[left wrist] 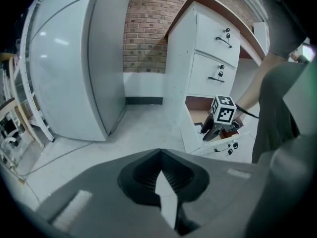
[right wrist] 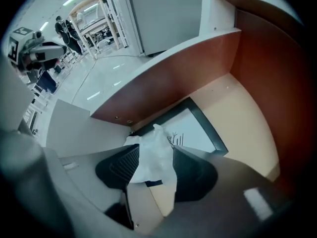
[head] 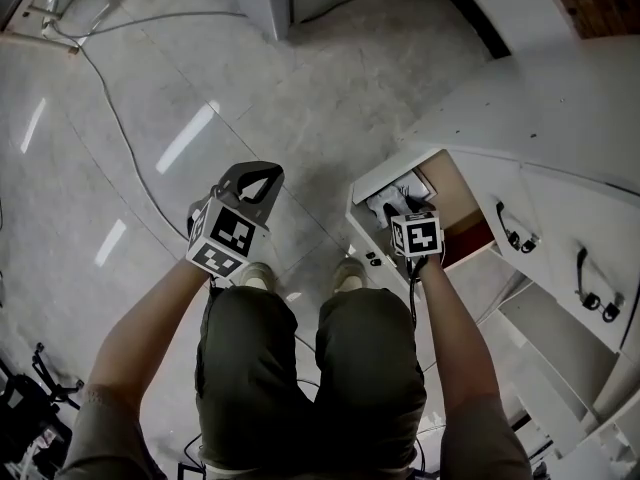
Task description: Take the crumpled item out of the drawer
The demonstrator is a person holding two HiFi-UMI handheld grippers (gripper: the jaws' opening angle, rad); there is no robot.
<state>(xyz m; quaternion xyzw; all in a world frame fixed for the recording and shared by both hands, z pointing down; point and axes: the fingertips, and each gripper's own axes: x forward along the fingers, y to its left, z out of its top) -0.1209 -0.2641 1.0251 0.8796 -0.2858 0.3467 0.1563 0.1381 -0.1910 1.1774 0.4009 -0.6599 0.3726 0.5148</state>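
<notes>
Head view and both gripper views, hands lowered at the open drawer (head: 366, 230). You held the right gripper (right wrist: 156, 150) steeply nose-down over the drawer, its jaws spread wide. The crumpled item (right wrist: 152, 158), white and thin, stood in the gap between the two ribbed pads (right wrist: 124, 165). It lay inside the drawer, over the near corner of a flat, dark-edged panel (right wrist: 200, 130) with a pale face. The panel rested on the drawer's beige bottom and ran up to the red-brown side wall. In the head view the item showed as a pale patch just beyond the right marker cube (head: 416, 234), within the drawer's rim. The drawer was the lowest of a white cabinet (head: 560, 108); the fronts above it were closed, each with a dark handle (head: 512, 230). You held the left gripper (left wrist: 161, 152) well apart from the drawer, over the bare floor (head: 300, 98) and in front of your left knee, tilted down. Its jaws were pressed together at the tips with nothing between them; only a sliver of floor showed through the gap behind the tips. The left gripper view looked across at the right gripper poised above the drawer. A cable (head: 112, 113) trailed over the floor to your left. Your shoes (head: 258, 274) stood between the two grippers.
</notes>
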